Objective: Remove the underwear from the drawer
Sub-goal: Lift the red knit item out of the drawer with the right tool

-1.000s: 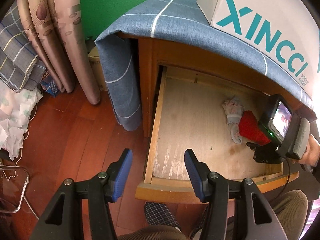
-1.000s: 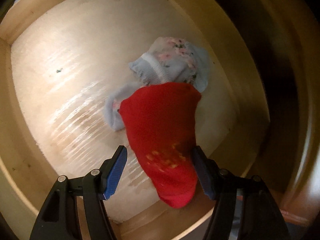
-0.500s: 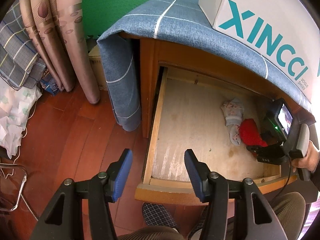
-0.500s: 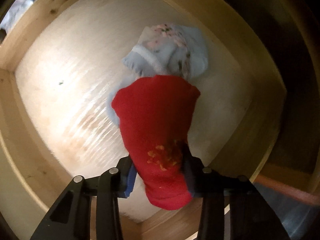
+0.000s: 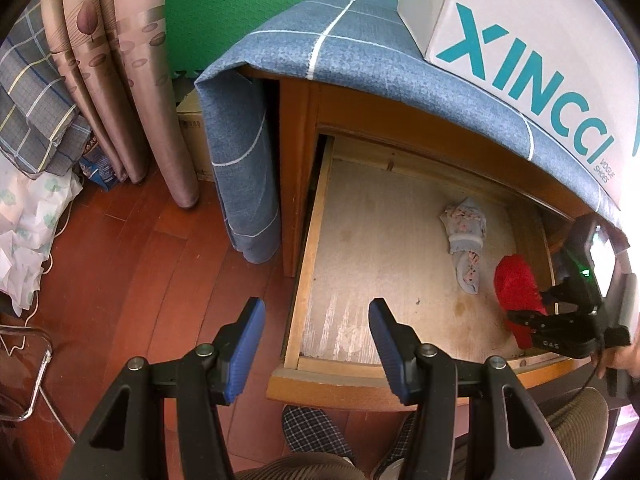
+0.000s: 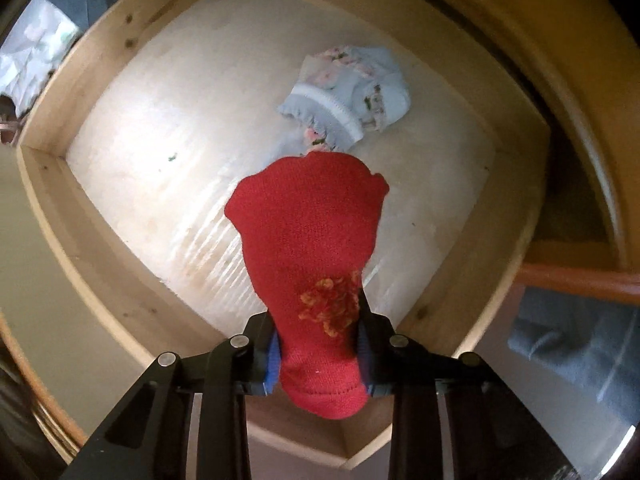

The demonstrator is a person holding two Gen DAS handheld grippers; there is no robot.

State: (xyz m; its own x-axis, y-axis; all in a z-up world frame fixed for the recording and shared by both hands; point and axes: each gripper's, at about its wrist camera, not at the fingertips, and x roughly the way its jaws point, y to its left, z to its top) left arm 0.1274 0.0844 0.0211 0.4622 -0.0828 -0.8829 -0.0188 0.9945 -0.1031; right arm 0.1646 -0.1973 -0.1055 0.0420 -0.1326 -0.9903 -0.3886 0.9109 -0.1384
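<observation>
A red knitted garment (image 6: 310, 248), coarse in weave and marked with a patch of orange-yellow stitching, is seen pinched between the blue pads of the right tool (image 6: 318, 344). The jaws of that tool are closing, narrow now, with the red fabric bunched between them and bulging past the pads on both sides. The garment hangs from the tool above the drawer floor, its free end flaring out wider than the gripped part.

A second piece, pale blue underwear (image 6: 348, 96) printed with small pink flowers and edged with a ribbed white band and a frill, is left crumpled on the floor of the drawer (image 5: 316, 216), near the back and apart from the tool. The drawer is made of pale, unfinished wood with a scuffed, streaked bottom panel, and is pulled out from an orange-brown cabinet draped in a blue cloth (image 5: 320, 52) crossed with thin white lines. A white cardboard box (image 5: 532, 40) with teal lettering is set on that cloth.

The left tool (image 5: 316, 344) is held over the front left corner of the drawer, its jaws moderately wide with nothing between them.
</observation>
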